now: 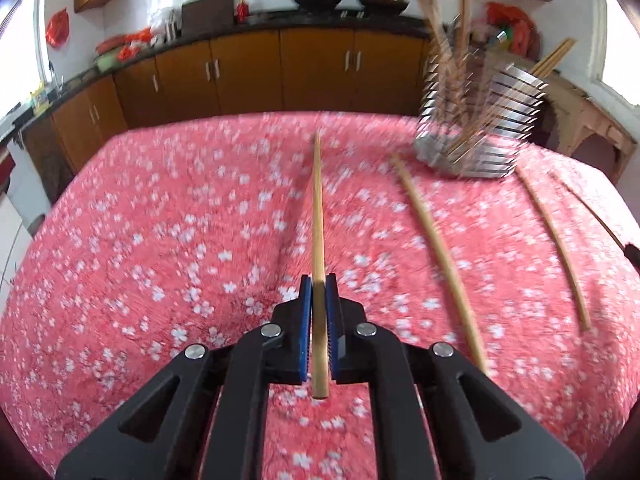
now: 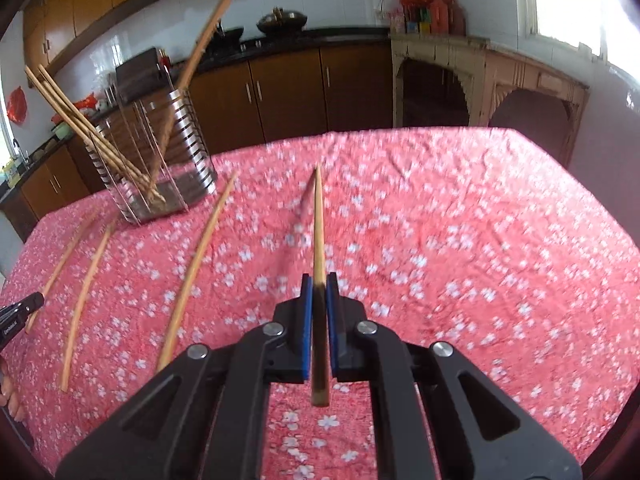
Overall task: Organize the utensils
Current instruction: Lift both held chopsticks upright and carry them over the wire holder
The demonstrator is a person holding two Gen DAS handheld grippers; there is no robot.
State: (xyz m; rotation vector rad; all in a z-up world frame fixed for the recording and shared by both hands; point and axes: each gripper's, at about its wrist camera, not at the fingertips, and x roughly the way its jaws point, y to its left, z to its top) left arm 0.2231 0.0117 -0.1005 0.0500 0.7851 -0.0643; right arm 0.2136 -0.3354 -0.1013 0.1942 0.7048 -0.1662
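left tool [image 1: 319, 284] clamped tight on a chopstick [image 1: 318, 216], stick pointing forward over the pink flowered tabletop [image 1: 160, 240]. right tool [image 2: 319, 284] likewise pinched shut on its own chopstick [image 2: 318, 224]. metal holder [image 2: 160, 152] stands at the tabletop's far edge with several chopsticks leaning inside. three loose chopsticks [image 2: 196, 272] lie flat near it.

Pink cloth [image 1: 160, 220] with white blossoms covers the tabletop. Pale tan chopsticks [image 1: 318, 216], a silver slatted holder [image 2: 160, 152], blue pads on black claws [image 1: 319, 284], brown cabinets [image 1: 244, 68].
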